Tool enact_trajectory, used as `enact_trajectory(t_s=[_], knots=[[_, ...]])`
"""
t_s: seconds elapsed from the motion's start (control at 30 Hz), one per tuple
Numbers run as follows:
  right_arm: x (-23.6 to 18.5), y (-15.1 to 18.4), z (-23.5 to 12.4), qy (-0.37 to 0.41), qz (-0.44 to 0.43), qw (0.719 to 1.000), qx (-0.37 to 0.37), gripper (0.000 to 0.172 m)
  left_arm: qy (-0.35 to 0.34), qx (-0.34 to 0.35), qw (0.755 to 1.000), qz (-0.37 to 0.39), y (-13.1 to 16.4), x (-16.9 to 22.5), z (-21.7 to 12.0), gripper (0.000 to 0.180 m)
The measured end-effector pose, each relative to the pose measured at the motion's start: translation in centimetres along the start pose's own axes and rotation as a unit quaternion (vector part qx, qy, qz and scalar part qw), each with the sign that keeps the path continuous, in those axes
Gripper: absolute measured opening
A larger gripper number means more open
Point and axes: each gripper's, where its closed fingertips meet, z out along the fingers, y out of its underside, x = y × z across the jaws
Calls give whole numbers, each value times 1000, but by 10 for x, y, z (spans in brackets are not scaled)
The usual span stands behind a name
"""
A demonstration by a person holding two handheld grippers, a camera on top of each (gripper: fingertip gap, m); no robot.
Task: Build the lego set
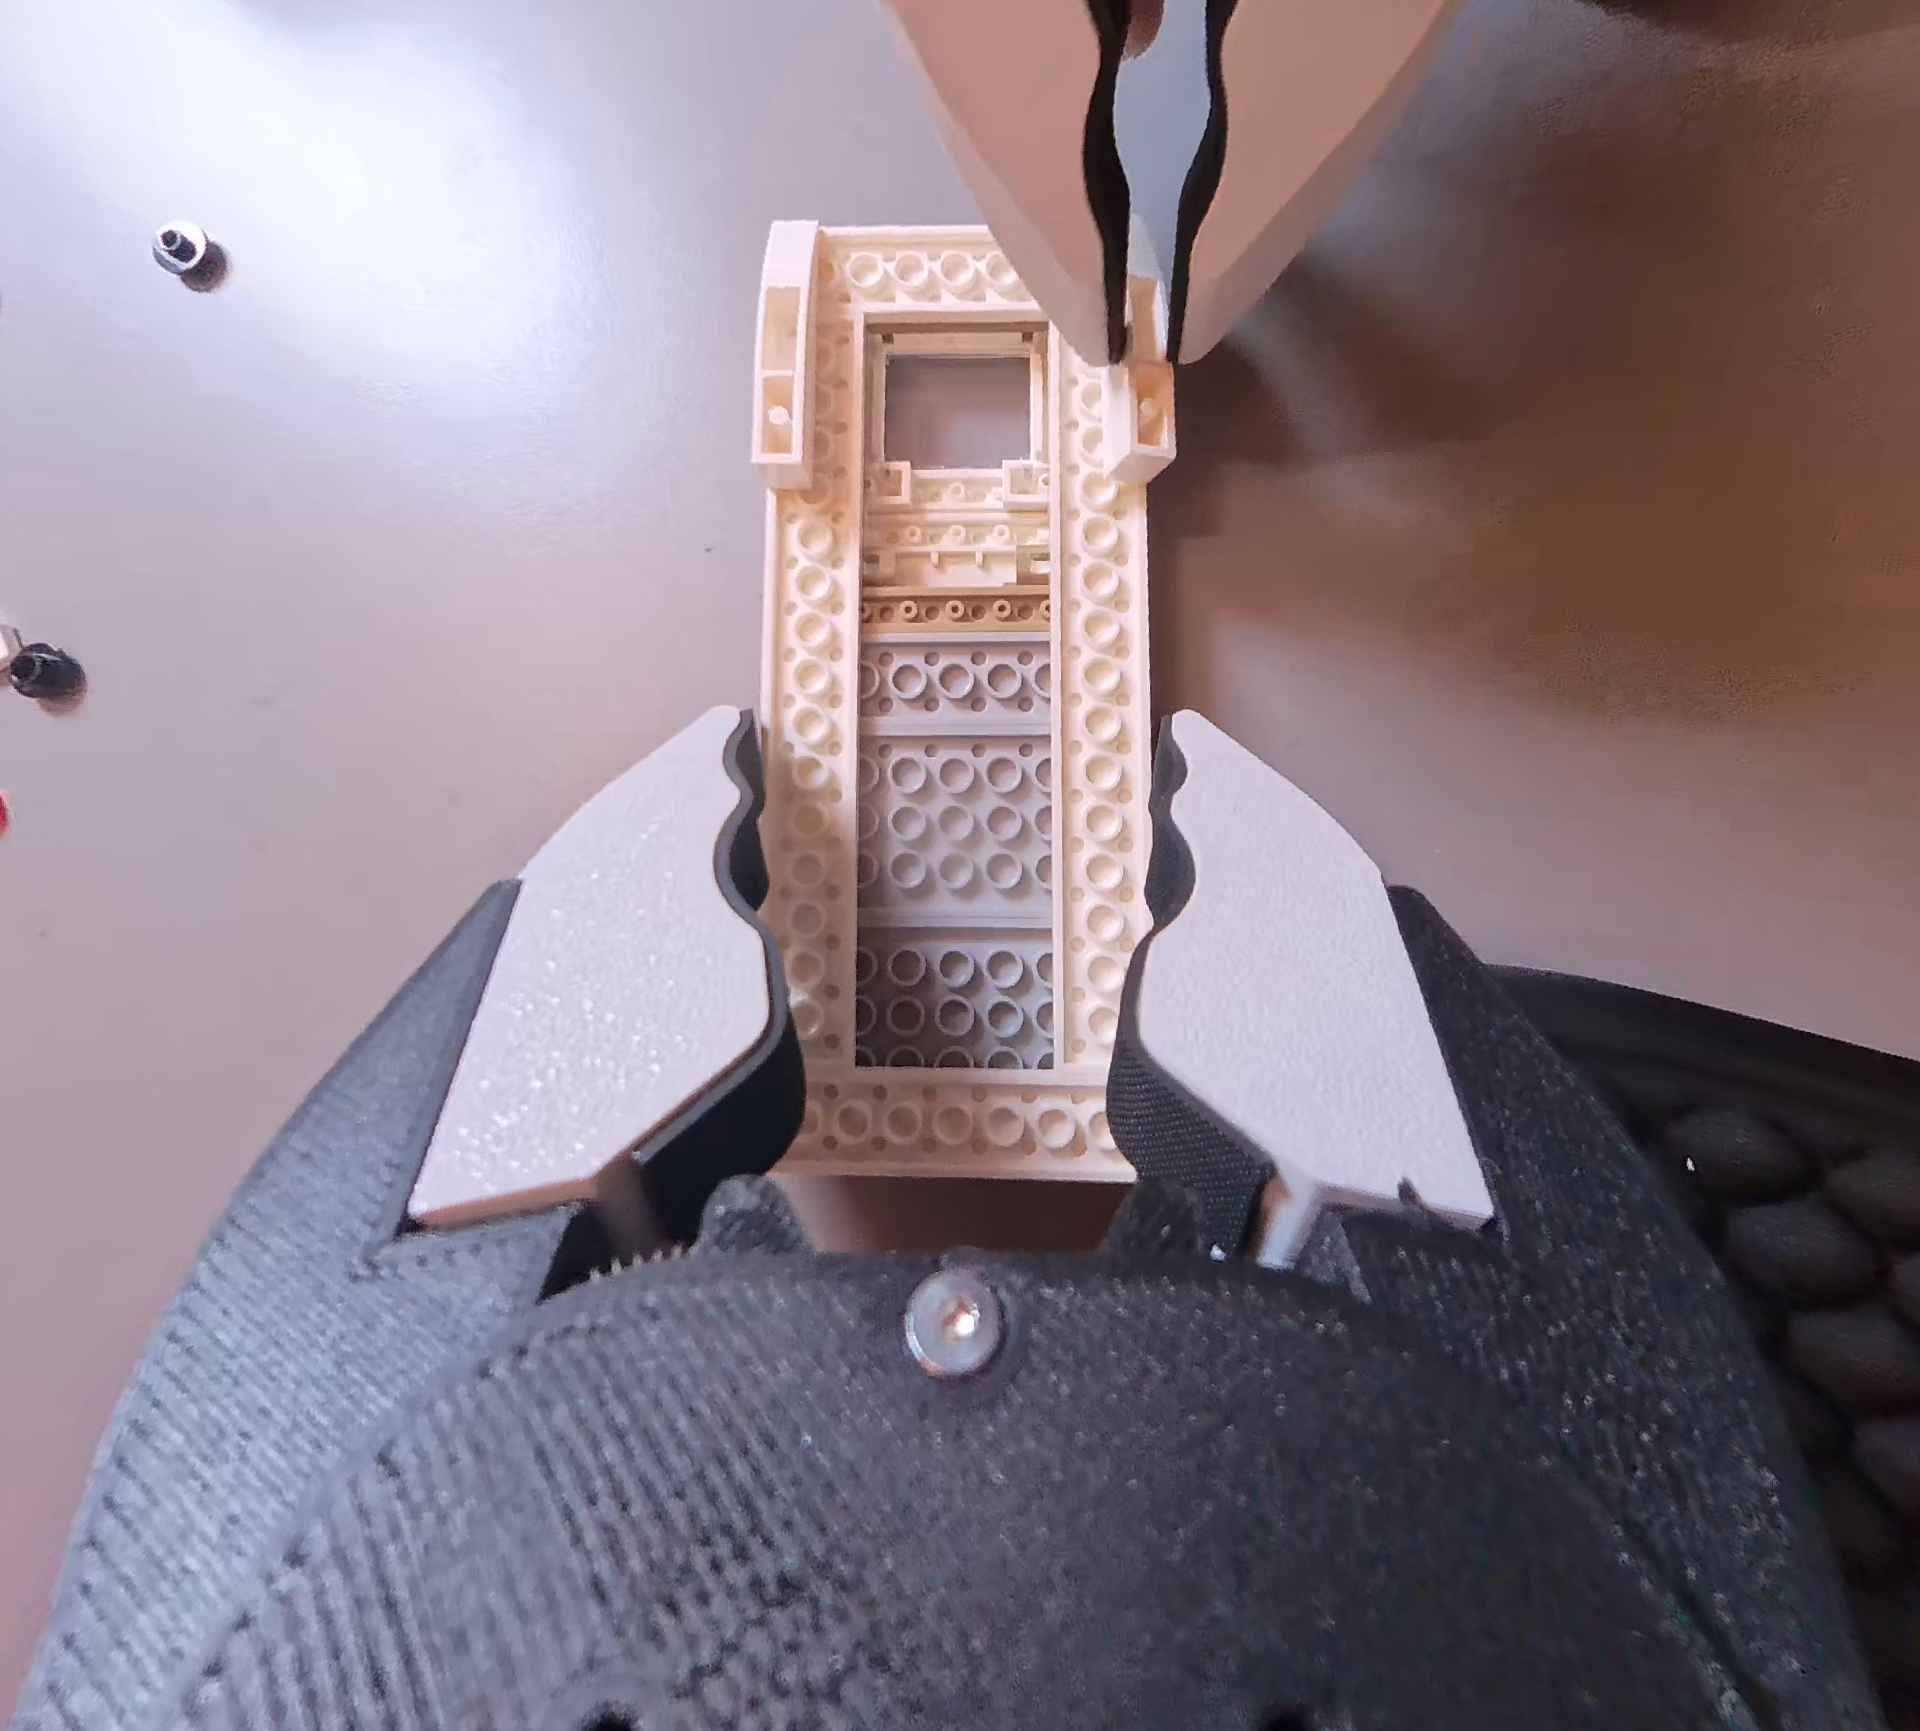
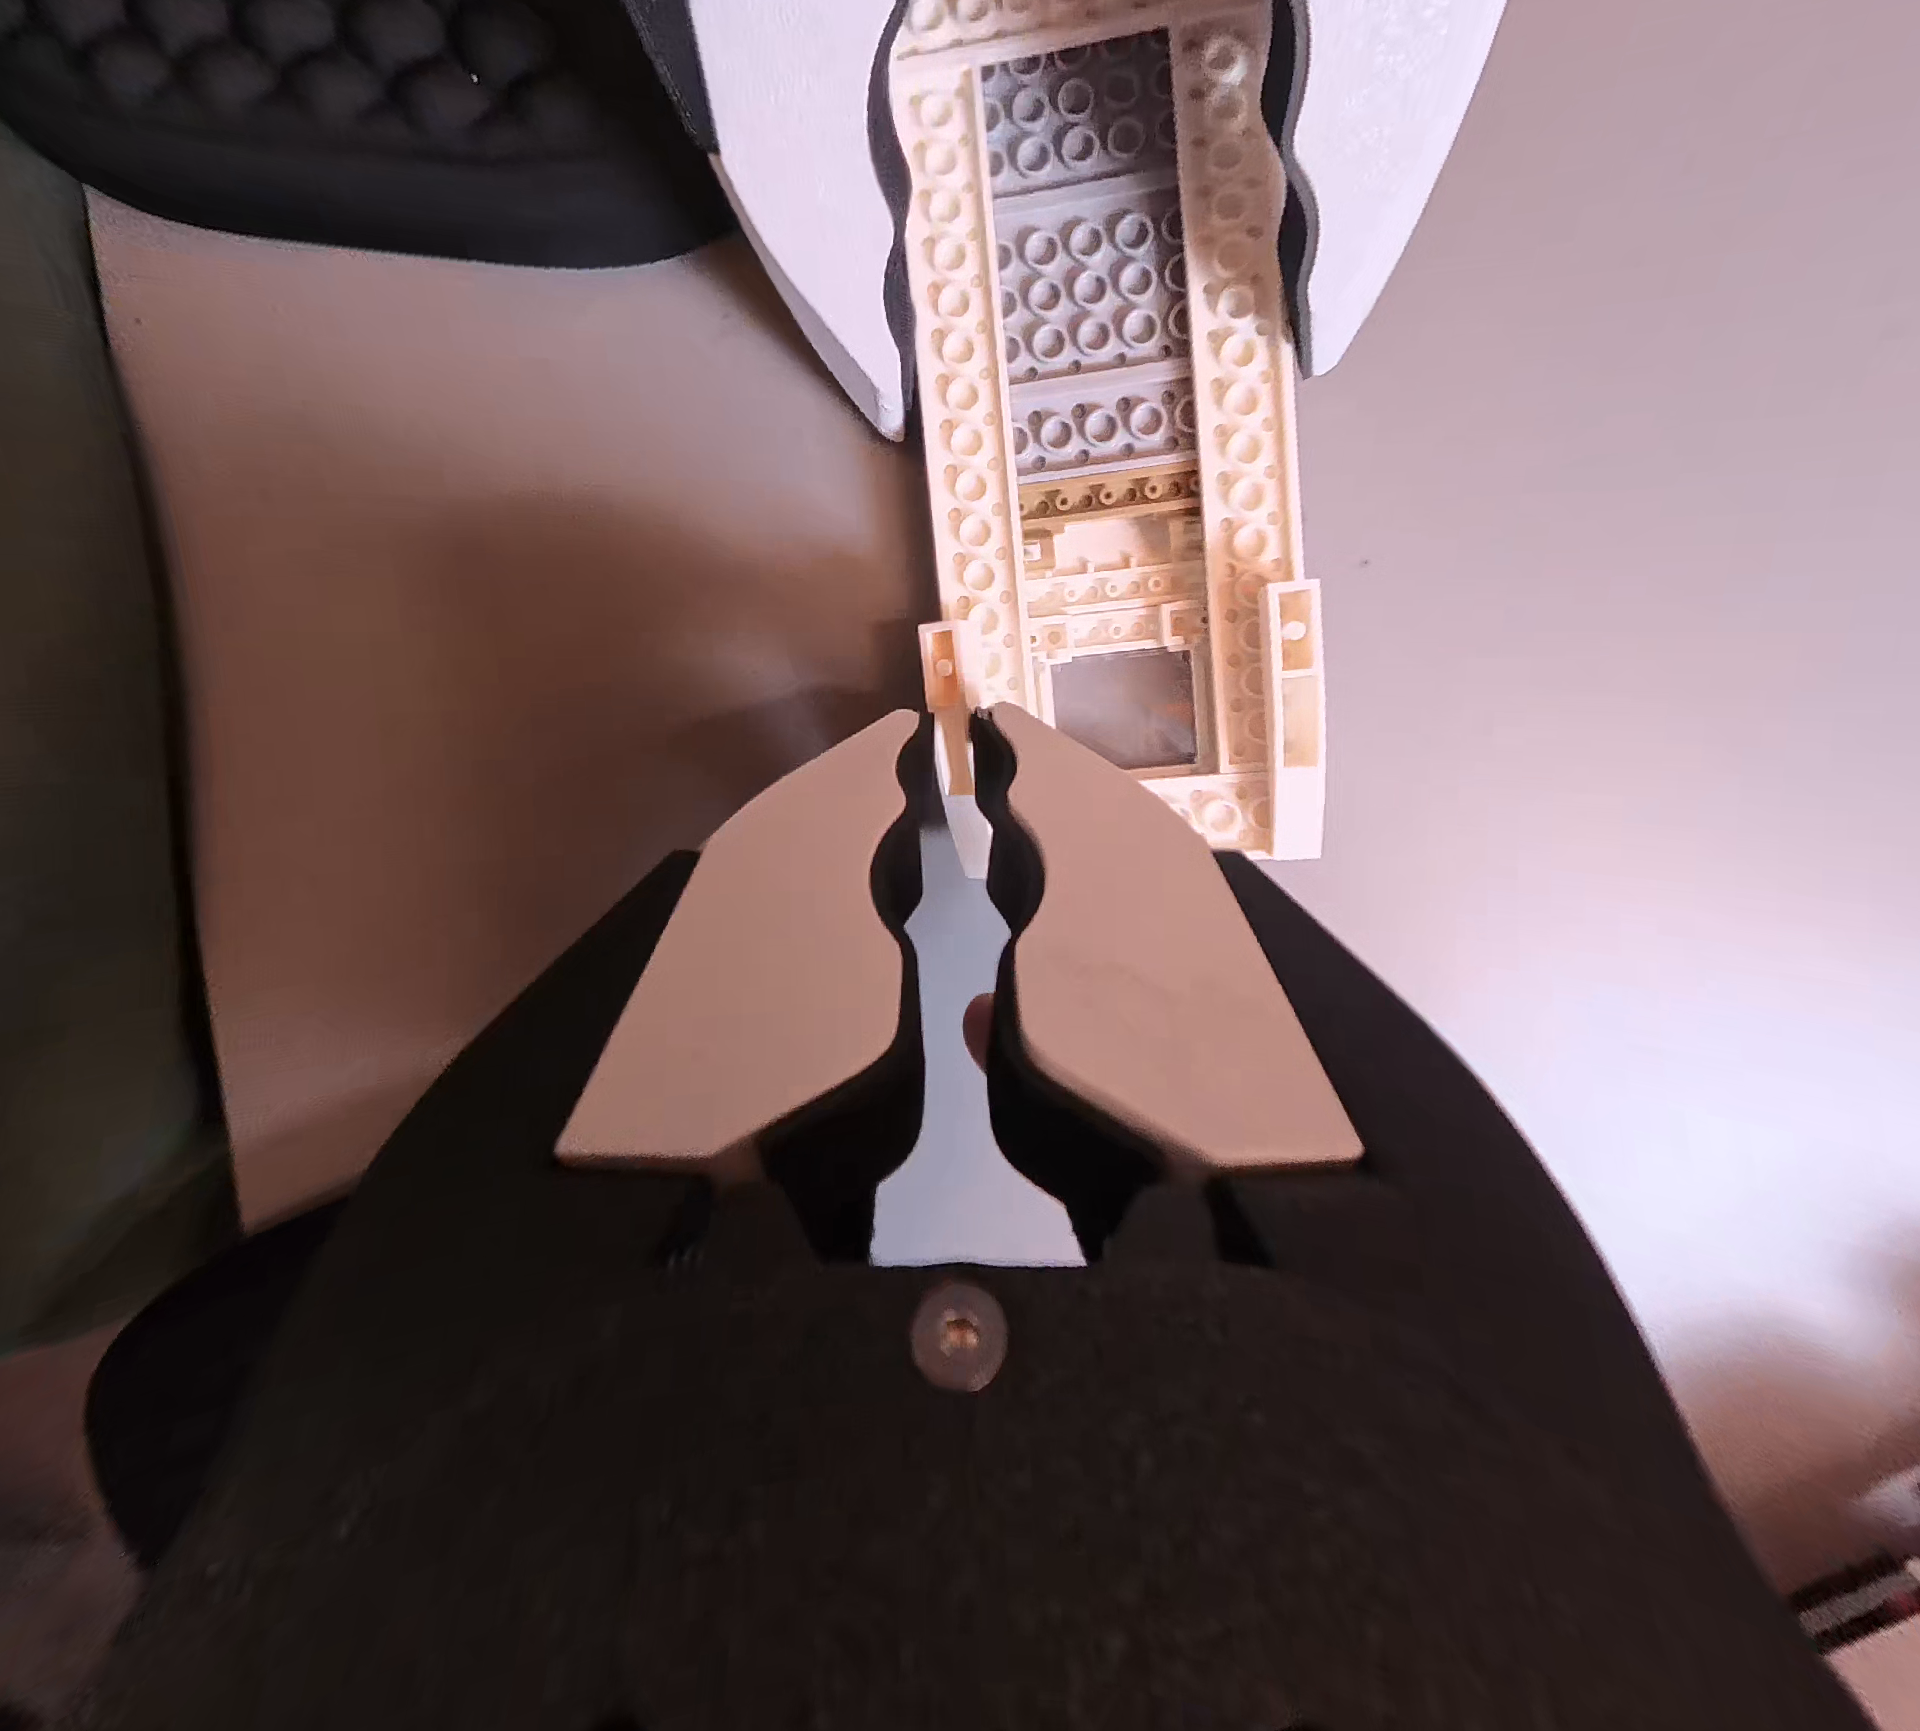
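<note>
Left and right wrist views, same instant. My left gripper (image 1: 956, 808) holds a cream brick assembly (image 1: 956, 746) by its long sides: the fingers stand wide, and both dark wavy pads (image 1: 750, 829) press against the outer side walls of the near half of the model. The assembly is a long, upside-down frame of cream plates, with grey plates (image 1: 951, 834) filling its middle and a square opening (image 1: 951, 403) near its far end. In my left view it reaches away from the gripper above the pale desk (image 1: 416, 538); I cannot tell whether it touches the desk.

My right gripper (image 2: 951, 725) meets the model from the opposite end. Its fingers are narrow, pinched on a small cream curved brick (image 2: 943, 673) fixed along one far corner of the frame; the tips (image 1: 1117, 336) sit on either side of that piece. A matching cream curved brick (image 1: 784, 351) sits on the other corner, untouched.

Surroundings: on the desk well to the left of the model lie a small grey and black cylindrical part (image 1: 187, 253) and, at the picture's edge, a black part (image 1: 42, 668). A black quilted cushion (image 2: 239, 8) lies beside the left gripper, off the desk's edge.
</note>
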Motion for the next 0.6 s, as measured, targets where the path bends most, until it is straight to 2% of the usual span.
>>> enact_trajectory(t_s=[0.2, 0.47, 0.6], knots=[[0, 0, 1, -52, 53, 997, -20, 6, -1, 0, 1000, 0, 0, 0, 0, 72], [0, 0, 1, -28, 26, 999, -37, 6, -1, -1, 1000, -2, 1, 0, 0, 72], [0, 1, 2, -45, 43, 997, -40, 6, -3, -1, 1000, 0, 1, 0, -1, 72]])
